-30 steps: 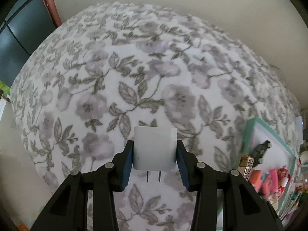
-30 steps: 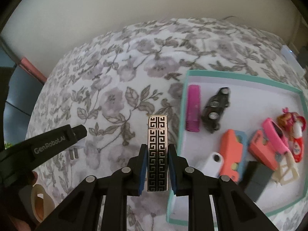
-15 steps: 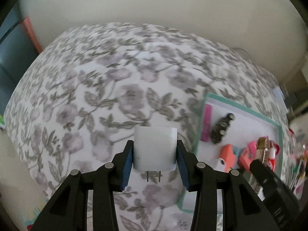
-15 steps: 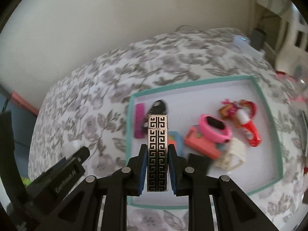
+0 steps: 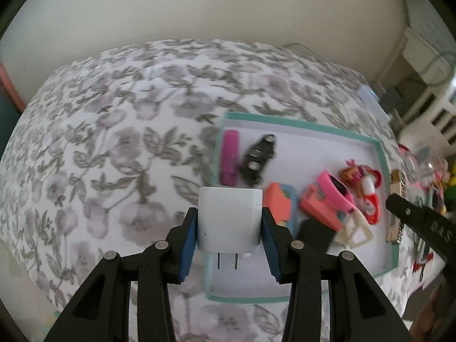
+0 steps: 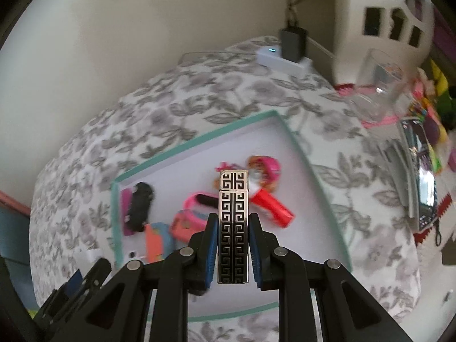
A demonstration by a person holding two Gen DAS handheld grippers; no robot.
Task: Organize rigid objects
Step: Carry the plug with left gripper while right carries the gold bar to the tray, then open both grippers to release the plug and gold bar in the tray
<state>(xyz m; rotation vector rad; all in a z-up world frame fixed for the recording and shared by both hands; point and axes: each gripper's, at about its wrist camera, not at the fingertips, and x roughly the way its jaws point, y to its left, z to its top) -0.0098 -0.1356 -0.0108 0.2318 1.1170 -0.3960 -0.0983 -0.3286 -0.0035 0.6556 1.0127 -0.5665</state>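
Note:
My left gripper point(image 5: 229, 225) is shut on a white plug adapter point(image 5: 229, 219), prongs pointing back, held above the near left corner of the teal-rimmed white tray point(image 5: 302, 122). My right gripper point(image 6: 233, 245) is shut on a silver lighter with a black key pattern point(image 6: 233, 222), held above the middle of the tray point(image 6: 196, 139). In the tray lie a magenta bar point(image 5: 229, 156), a black toy car point(image 5: 258, 159), an orange case point(image 5: 278, 202), a pink watch point(image 5: 336, 191) and a red doll toy point(image 5: 367, 191). The right gripper's tip with the lighter shows at the left wrist view's right edge point(image 5: 396, 196).
The tray sits on a bed with a grey floral cover point(image 5: 114, 142). A white power strip with a black charger point(image 6: 285, 54) lies by the wall. A clear glass point(image 6: 379, 85), a white basket point(image 6: 384, 17) and colourful clutter point(image 6: 427, 142) crowd the right side.
Both grippers have swung right and forward over the tray, each still holding its object. The tray now fills the middle of both views.

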